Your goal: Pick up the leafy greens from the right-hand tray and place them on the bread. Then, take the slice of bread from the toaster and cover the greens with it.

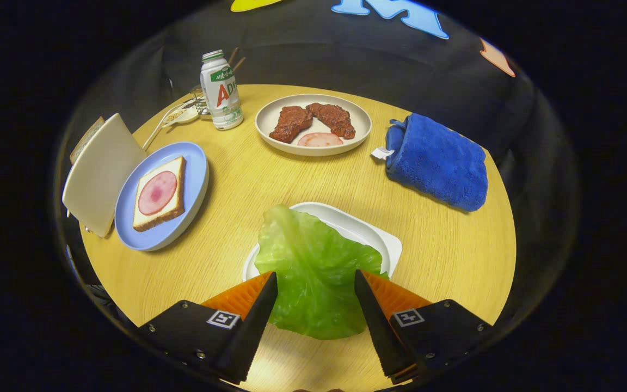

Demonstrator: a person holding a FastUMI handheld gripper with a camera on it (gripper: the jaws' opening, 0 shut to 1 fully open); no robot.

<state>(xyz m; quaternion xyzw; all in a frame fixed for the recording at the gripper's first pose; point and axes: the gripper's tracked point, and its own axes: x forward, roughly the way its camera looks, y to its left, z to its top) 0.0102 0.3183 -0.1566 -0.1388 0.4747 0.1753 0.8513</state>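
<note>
A big green lettuce leaf lies on the white tray and hangs over the tray's near edge. My gripper is open, one finger on each side of the leaf, with the tips over its middle. To the left, beyond the fingers, a blue plate holds a slice of bread topped with a round slice of ham. Left of that plate stands the pale toaster, and the edge of a bread slice sticks out of its top.
At the back of the round wooden table, a beige plate carries two pieces of brown meat and a ham slice. A white bottle stands left of it near a small rack with utensils. A folded blue towel lies at the right.
</note>
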